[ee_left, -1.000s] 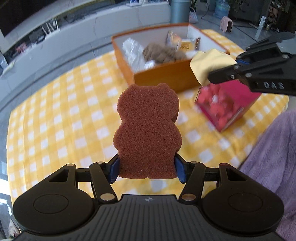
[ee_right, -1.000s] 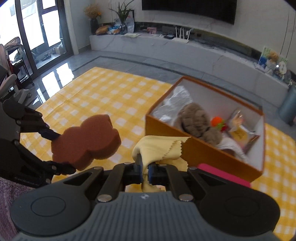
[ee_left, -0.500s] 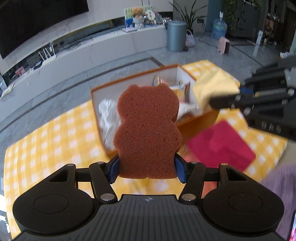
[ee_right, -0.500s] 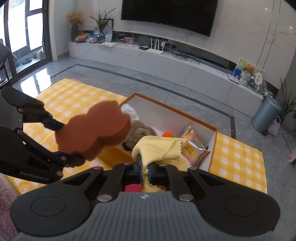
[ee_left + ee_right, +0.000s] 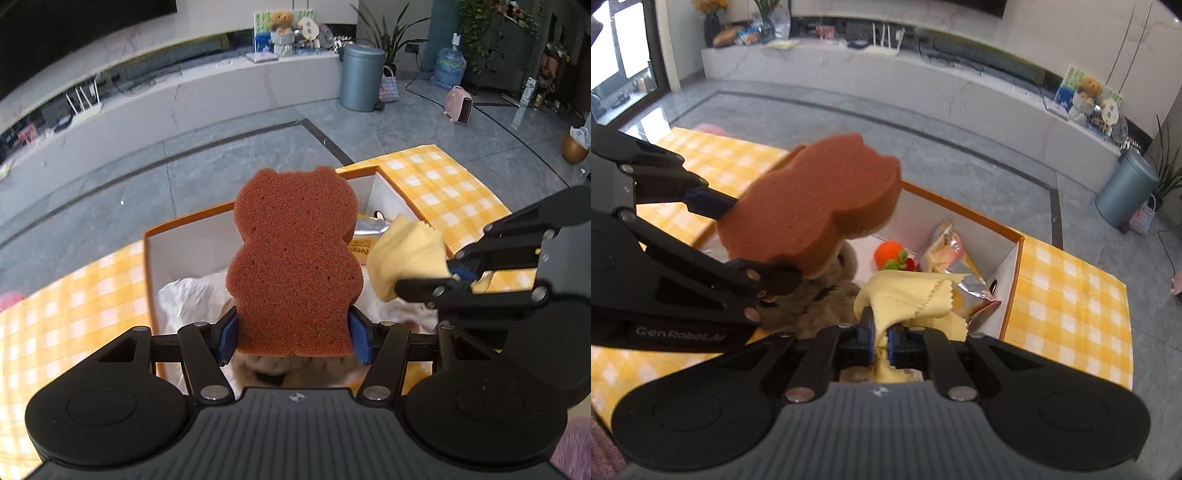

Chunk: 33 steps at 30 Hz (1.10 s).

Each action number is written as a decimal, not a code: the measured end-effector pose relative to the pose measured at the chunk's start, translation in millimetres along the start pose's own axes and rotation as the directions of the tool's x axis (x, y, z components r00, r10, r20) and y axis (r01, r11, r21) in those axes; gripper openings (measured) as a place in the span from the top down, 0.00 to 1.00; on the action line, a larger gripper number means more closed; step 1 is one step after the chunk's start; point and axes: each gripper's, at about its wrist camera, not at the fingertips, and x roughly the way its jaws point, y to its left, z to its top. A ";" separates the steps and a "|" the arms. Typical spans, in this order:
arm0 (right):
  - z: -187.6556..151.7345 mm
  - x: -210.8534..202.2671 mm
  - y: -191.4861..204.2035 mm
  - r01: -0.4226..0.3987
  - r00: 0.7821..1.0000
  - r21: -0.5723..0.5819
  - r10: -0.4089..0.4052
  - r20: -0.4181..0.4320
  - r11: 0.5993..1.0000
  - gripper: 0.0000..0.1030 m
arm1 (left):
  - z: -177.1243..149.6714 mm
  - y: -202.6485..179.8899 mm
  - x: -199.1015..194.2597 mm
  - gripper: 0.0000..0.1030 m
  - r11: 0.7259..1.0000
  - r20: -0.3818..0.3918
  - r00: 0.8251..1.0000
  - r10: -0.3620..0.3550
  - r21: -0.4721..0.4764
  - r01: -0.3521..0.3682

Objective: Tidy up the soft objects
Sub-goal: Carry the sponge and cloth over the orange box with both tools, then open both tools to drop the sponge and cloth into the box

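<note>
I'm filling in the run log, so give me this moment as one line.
left gripper: shut on brown bear-shaped sponge | right gripper: shut on yellow cloth | both above open orange box

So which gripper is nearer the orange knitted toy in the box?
Right. The right gripper hangs just short of the toy; the left gripper is off to its left.

The orange box (image 5: 1012, 291) stands open at the top, so entry is from above. Its floor is crowded: a brown plush (image 5: 812, 299) at the near left, a crinkled plastic bag (image 5: 192, 299) beside it, an orange knitted toy (image 5: 892, 254) mid-box, and foil snack packets (image 5: 955, 258) to the right. Bare white floor seems to remain along the far wall, though the brown bear sponge (image 5: 293, 258) hides part of it.
</note>
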 end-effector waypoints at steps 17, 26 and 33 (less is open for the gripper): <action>0.7 88.2 -20.4 0.018 0.989 -0.024 -0.022 -0.149 1.000 0.94 | 37.4 21.5 79.6 0.33 0.998 -0.072 0.995 0.064 0.017 -0.063; -6.0 82.5 -20.1 -0.004 0.991 -0.012 0.002 -0.135 1.000 0.89 | 27.0 -6.1 66.8 0.32 0.909 -0.202 0.979 0.040 0.414 0.048; -8.5 77.2 -16.9 -0.005 0.992 -0.003 0.005 -0.127 1.000 0.80 | 26.3 -17.5 67.2 0.27 0.871 -0.258 0.960 0.107 0.490 0.035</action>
